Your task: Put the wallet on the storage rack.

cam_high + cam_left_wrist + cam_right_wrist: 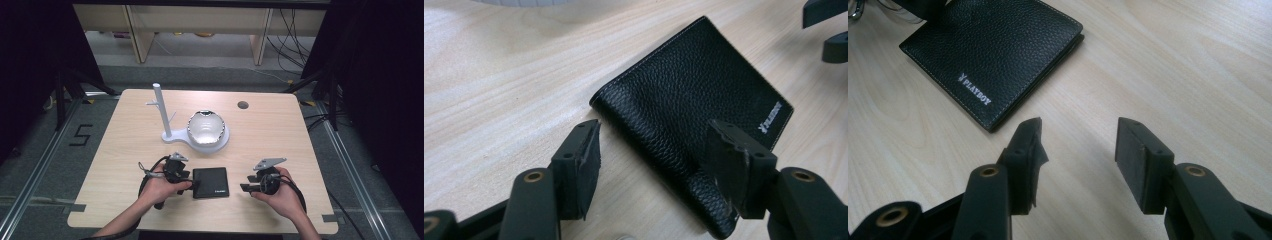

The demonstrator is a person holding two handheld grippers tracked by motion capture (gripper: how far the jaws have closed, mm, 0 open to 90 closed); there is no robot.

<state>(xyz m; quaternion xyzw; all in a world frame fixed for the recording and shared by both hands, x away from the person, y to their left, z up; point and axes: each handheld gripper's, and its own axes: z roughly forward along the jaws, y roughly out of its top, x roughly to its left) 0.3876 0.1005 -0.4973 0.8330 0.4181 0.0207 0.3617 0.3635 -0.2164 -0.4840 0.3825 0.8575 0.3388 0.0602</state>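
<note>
A pale wooden counter [125, 150] carries a white stand [162, 117] with an upright post and short pegs. Just beside the post, on the stand's base, sits a shiny round bowl [205, 127]. A small round hole [243, 105] marks the counter's far side.

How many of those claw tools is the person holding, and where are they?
2. The left claw sits at the left edge of the black wallet, open, one jaw over its corner. The right claw is open too, on the bare table right of the wallet, not touching it.
</note>
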